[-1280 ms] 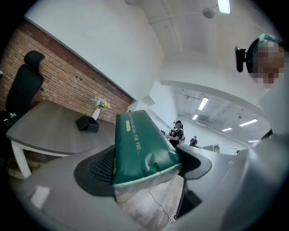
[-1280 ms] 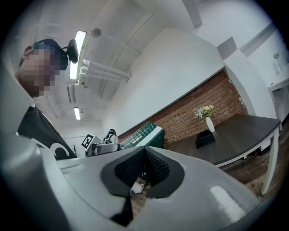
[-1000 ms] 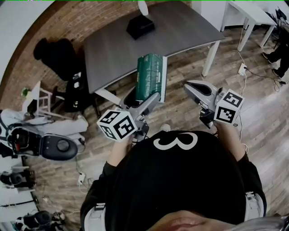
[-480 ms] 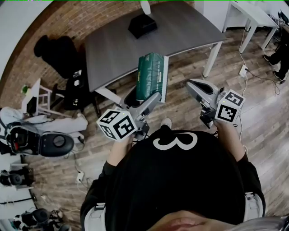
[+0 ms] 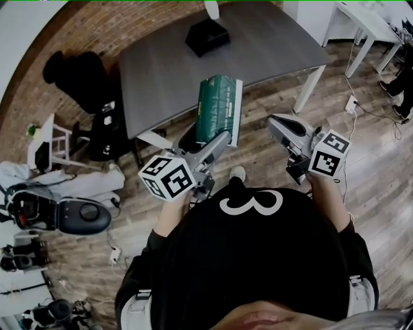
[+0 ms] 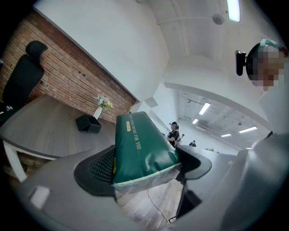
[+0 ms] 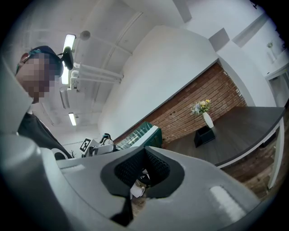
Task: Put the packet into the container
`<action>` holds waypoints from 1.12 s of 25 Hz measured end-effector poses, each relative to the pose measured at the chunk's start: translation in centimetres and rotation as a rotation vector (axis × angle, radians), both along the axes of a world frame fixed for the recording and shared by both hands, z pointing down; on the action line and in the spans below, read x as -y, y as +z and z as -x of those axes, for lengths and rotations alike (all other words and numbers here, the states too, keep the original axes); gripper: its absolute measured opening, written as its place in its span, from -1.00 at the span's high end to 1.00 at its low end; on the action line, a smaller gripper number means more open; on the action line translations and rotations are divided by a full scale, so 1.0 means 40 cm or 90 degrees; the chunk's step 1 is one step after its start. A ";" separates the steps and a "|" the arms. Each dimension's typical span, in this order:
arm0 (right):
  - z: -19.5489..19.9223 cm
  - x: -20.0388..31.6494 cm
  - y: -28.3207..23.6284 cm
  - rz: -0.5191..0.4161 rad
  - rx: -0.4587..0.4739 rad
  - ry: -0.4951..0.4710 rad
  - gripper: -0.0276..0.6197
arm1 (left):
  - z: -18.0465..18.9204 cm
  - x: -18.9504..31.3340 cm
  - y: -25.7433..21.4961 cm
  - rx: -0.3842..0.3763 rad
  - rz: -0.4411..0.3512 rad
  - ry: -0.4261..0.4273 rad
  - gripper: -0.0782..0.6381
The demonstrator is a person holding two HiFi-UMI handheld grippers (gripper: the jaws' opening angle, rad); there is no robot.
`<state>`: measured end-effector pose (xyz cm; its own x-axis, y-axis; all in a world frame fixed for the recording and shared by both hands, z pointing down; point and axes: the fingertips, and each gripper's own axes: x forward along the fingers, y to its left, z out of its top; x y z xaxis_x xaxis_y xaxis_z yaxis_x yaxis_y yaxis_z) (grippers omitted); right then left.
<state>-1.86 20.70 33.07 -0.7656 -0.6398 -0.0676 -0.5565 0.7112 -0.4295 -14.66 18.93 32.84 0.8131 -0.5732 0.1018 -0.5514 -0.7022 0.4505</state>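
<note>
A dark green packet (image 5: 218, 109) stands up out of my left gripper (image 5: 208, 138), which is shut on its lower sealed end. In the left gripper view the packet (image 6: 141, 146) fills the space between the jaws. The container, a small black open box (image 5: 207, 37), sits at the far side of the grey table (image 5: 271, 48), well beyond the packet; it also shows as the black box (image 6: 88, 123). My right gripper (image 5: 279, 126) hangs over the wooden floor to the right, shut with nothing in it. The right gripper view shows the box (image 7: 204, 135) on the table.
A white vase (image 5: 211, 9) stands just behind the box. Left of the table are a black office chair (image 5: 79, 77) and floor equipment (image 5: 61, 209). A white desk (image 5: 362, 22) and a power strip (image 5: 352, 102) lie to the right. People stand far off (image 6: 174, 131).
Both grippers keep their pose and hold. The table and packet have drifted slightly right and up in view, and a shoe now shows on the floor between the grippers.
</note>
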 end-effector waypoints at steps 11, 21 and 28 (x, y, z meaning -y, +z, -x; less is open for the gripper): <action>0.038 0.317 0.001 0.030 -0.002 0.027 0.91 | 0.026 0.316 0.000 -0.009 0.007 0.042 -0.43; 0.076 0.505 -0.006 0.033 -0.020 0.034 0.91 | 0.067 0.519 -0.013 -0.025 0.006 0.040 -0.43; 0.093 0.620 -0.004 0.046 -0.026 0.044 0.91 | 0.090 0.635 -0.020 -0.020 0.003 0.040 -0.43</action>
